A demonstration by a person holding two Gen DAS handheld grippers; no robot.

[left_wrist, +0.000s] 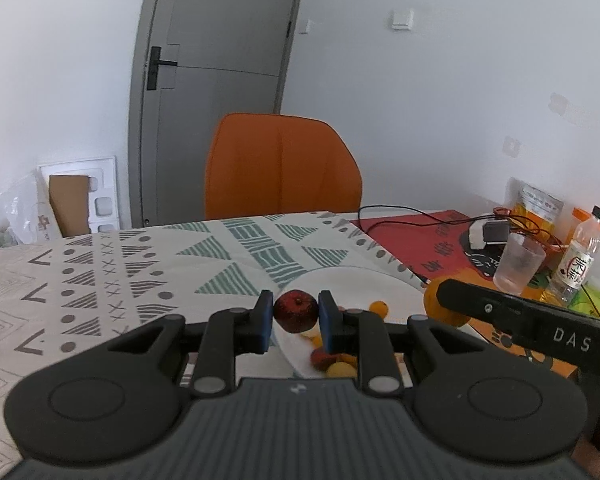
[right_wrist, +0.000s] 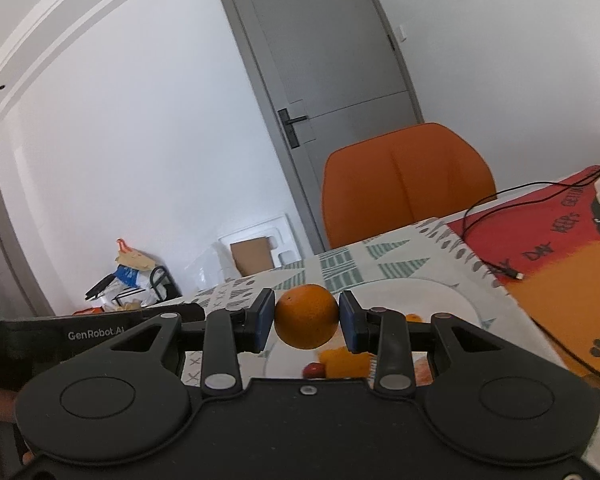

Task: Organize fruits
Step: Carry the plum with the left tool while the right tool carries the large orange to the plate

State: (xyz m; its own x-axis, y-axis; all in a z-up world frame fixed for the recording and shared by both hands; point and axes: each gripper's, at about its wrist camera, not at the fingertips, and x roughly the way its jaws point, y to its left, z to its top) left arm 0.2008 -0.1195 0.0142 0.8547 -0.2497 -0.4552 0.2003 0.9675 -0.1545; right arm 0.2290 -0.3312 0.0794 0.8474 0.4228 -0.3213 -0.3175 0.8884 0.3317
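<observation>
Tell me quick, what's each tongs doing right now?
Left tongs: shut on the red fruit, lifted over the plate.
Right tongs: shut on the orange, also over the plate.

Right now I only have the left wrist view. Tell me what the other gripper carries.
Observer: The right gripper is shut on an orange, held between its blue pads.
Operator: Give me what lies under it.
Observer: The white plate, with a small red fruit on it below the orange.
Operator: Say what sits left of the table on your side.
Observer: A heap of bags on the floor by the wall, which your view does not show.
</observation>
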